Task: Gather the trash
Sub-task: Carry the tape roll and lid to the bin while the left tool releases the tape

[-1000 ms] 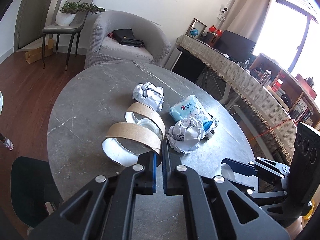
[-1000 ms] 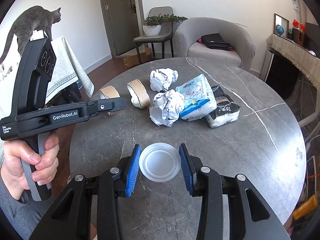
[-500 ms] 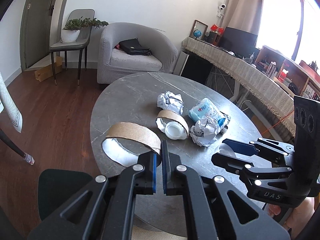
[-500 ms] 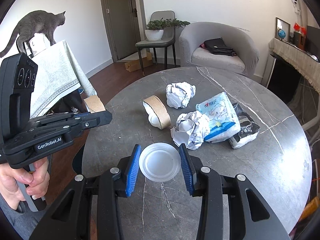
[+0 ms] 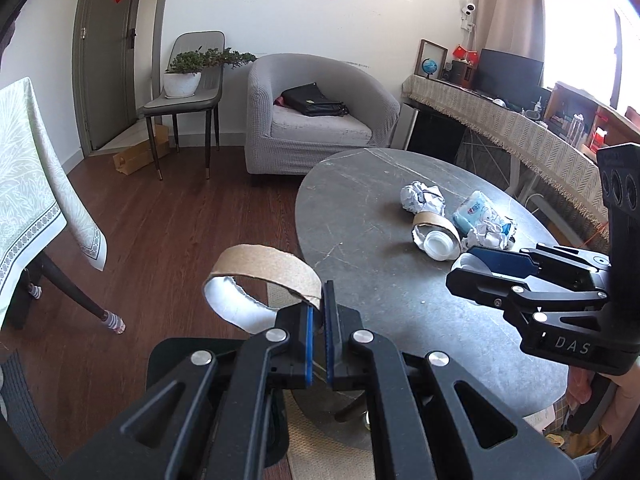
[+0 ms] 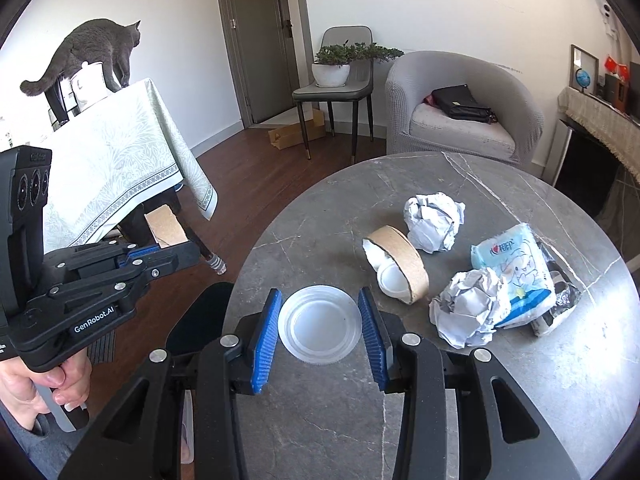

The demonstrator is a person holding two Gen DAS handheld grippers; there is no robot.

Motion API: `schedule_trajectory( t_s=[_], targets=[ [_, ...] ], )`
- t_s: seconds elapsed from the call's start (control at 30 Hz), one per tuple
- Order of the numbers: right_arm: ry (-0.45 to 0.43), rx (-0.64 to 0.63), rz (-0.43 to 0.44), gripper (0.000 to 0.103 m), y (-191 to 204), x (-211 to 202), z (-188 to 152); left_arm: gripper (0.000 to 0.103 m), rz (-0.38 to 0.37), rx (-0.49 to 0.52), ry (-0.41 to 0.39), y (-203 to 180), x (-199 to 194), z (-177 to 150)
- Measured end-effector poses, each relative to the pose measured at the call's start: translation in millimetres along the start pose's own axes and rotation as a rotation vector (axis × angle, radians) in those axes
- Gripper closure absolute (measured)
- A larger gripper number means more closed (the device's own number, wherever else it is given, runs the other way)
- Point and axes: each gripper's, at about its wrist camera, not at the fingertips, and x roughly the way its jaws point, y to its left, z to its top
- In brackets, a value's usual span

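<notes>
My left gripper [image 5: 317, 344] is shut on the edge of a brown cardboard tape ring [image 5: 264, 272] and holds it in the air over the wood floor, left of the round grey table [image 5: 380, 288]. It also shows in the right wrist view [image 6: 164, 254], with the ring [image 6: 166, 228] above it. My right gripper [image 6: 320, 328] is shut on a clear plastic lid [image 6: 320, 326], held above the table's near edge. On the table lie a second cardboard ring [image 6: 400, 268], two crumpled paper balls [image 6: 434, 222] [image 6: 466, 308] and a blue tissue pack [image 6: 516, 276].
A black chair seat [image 6: 200, 320] stands under the table's left edge. A cloth-covered table [image 6: 112, 172] with a grey cat [image 6: 92, 52] stands to the left. A grey armchair [image 6: 460, 116] and a chair with a plant [image 6: 340, 76] stand behind.
My left gripper has carried the cardboard ring off the table, leftward and back over the floor. My right gripper has pulled back and up with the lid.
</notes>
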Motion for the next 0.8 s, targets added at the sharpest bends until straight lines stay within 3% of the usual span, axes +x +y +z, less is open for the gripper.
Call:
schedule_trajectory(
  t_s=[0.33,0.8],
  targets=[
    [0.009,-0.047,0.048,0.064,45.4,27.1,16.7,0.097,0.078,-0.019,0.054,49.2,-6.3,-16.8],
    [0.036,-0.087,0.119,0.064,98.0,57.9,25.8,0.097,0.08,-0.137,0.215,110.8,21.8,-53.5]
  ],
)
